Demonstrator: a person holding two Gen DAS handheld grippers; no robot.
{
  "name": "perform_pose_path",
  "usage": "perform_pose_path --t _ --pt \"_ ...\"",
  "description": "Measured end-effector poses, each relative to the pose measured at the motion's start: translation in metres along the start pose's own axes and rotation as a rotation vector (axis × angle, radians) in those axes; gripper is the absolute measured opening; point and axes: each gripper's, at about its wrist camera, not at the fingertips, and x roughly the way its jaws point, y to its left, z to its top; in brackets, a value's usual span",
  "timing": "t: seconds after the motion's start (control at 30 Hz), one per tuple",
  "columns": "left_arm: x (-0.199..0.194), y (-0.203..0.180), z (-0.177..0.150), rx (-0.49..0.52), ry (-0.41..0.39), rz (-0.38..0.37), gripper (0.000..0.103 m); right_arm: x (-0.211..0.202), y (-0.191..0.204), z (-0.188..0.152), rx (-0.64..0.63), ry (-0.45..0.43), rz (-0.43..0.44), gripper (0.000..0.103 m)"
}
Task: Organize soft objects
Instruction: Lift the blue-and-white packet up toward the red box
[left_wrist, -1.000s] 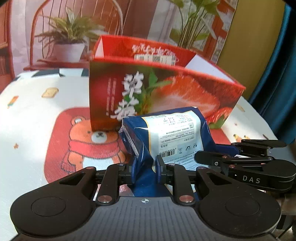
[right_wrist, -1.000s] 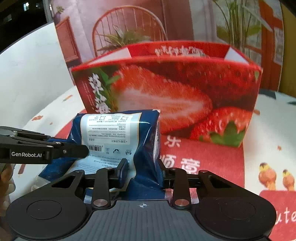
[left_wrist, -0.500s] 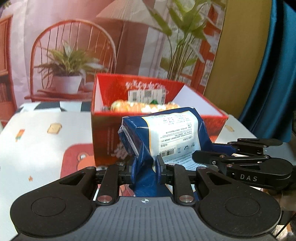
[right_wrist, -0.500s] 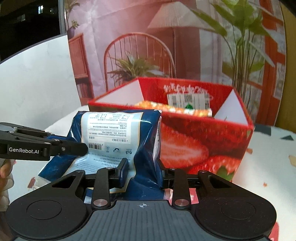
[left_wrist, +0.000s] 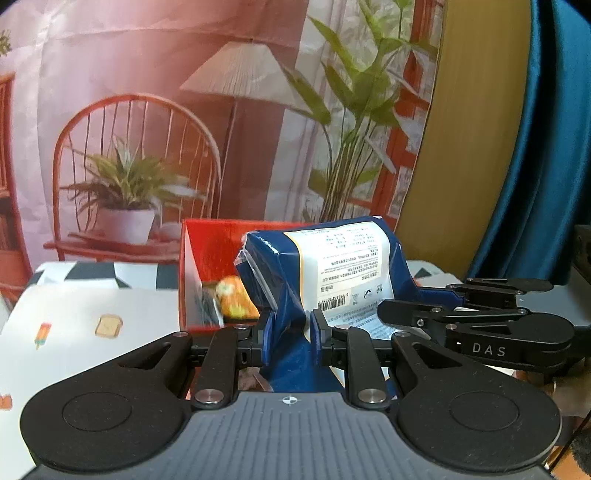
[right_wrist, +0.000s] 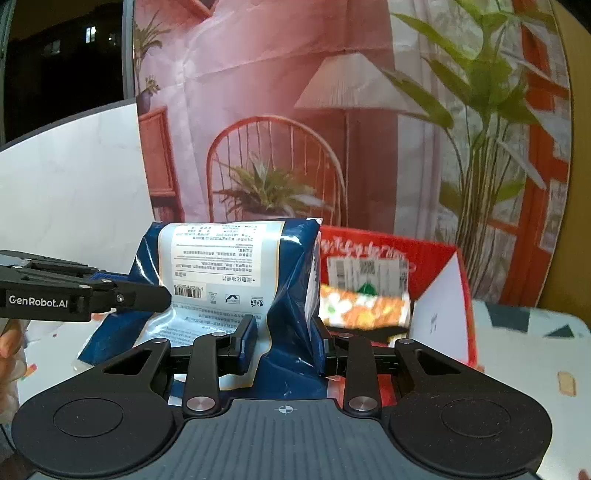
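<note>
1. A blue plastic pack (left_wrist: 325, 273) with a white printed label is held in the air in front of the open red strawberry-print box (right_wrist: 436, 258), its top about level with the box rim.
2. The pack is pinched by both claws: the left gripper (left_wrist: 289, 334) is narrowly parted and clamped on a crumpled fold at one end, and the right gripper (right_wrist: 284, 349) is clamped likewise on the other end.
3. Inside the box an orange patterned packet (right_wrist: 364, 310) is seen lying against the back wall; what else lies beneath it cannot be told, as that part is blurred.
4. A slip is judged possible, because only thin folds of slick film are gripped and the soft pack sags between the two holds.
5. The near wall of the box could be caught by the hanging lower edge, and the light box could be pushed along the table (left_wrist: 92, 314).
6. Free room is seen above the box and to its left on the table; the box interior is partly taken.
</note>
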Motion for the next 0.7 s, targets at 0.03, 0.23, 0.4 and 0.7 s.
perform_pose_path --t 0.03,0.23,0.4,0.7 --pt "0.001 0.0 0.004 0.002 -0.004 0.001 0.022 0.001 -0.001 0.005 -0.004 -0.004 -0.001 0.029" --pt "0.018 0.01 0.031 -0.007 -0.035 -0.008 0.022 0.012 -0.011 0.032 -0.022 -0.024 -0.006 0.029" --pt "0.038 0.017 0.057 0.023 -0.099 0.0 0.022 0.03 -0.023 0.059 -0.059 -0.073 -0.042 0.029" --pt "0.093 0.031 0.073 0.04 -0.075 0.025 0.022 0.08 -0.04 0.068 -0.123 -0.106 -0.117 0.029"
